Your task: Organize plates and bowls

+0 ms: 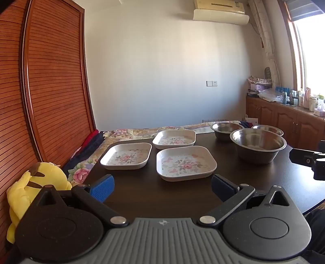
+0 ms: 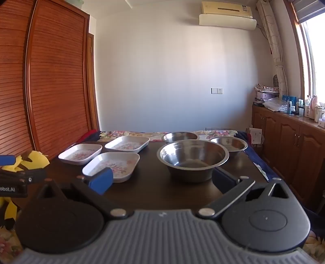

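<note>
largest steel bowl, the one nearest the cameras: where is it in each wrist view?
Left wrist view: the largest round stainless-steel bowl sits right of centre, on the dark brown table, right of the three square floral plates.
Right wrist view: the same bowl is near centre, just ahead of the open right gripper.
Shared landmark: the nearest square floral plate, left of the bowl in both.

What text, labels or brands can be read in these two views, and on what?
"obot.AI", first letter cut off: on the left hand-held gripper, seen in the right wrist view.
Air conditioner label: too blurred to read.
Bottles on the side cabinet: print too small to read.
</note>
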Demonstrator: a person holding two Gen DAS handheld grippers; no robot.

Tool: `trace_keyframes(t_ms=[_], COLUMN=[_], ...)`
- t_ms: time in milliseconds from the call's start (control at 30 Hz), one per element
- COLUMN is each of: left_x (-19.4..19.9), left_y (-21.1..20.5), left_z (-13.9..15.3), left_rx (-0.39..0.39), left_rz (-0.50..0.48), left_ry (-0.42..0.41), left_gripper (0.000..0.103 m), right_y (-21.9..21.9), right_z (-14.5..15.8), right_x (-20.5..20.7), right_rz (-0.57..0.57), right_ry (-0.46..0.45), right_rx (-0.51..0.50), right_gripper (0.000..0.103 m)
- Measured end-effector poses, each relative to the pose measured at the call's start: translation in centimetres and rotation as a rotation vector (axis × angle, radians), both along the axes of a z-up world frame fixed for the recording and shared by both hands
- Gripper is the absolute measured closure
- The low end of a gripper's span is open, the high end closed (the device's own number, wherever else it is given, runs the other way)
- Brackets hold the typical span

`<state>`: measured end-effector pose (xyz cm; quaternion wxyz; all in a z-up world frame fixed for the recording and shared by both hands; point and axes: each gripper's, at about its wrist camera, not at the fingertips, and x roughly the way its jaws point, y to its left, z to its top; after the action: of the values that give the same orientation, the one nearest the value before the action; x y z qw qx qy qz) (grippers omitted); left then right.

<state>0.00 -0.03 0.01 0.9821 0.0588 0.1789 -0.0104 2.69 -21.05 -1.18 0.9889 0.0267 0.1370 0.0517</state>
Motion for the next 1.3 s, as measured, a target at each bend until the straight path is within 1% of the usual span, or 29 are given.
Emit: trace_keyframes(t_ms=[200, 300, 633, 1300], left_x=[0.05, 0.02, 0.03, -0.15], left_y=[-0.06, 0.65, 0.03, 0.23], left_z=[0.02, -0.04, 0.16, 0.41], left_rx=[-0.003, -0.004, 0.001, 0.003], left_rz=[-0.005, -0.007, -0.003, -0.002], left_ry=[0.001, 0.001, -0.003, -0.008], left_gripper=[0.000, 0.000, 0.000, 0.000], right_y=[0.12, -0.10, 0.05, 0.13], right_z=[-0.03, -0.03, 0.01, -0.01], right_x=[-0.29, -0.08, -0.16, -0.32], right_rz=[0.000, -0.004, -0.009, -0.013], right_ry=[-0.008, -0.002, -0.005, -0.010], right_rx=[0.000, 0.004, -0.005, -0.010], right_gripper=[0.000, 0.000, 0.000, 0.000])
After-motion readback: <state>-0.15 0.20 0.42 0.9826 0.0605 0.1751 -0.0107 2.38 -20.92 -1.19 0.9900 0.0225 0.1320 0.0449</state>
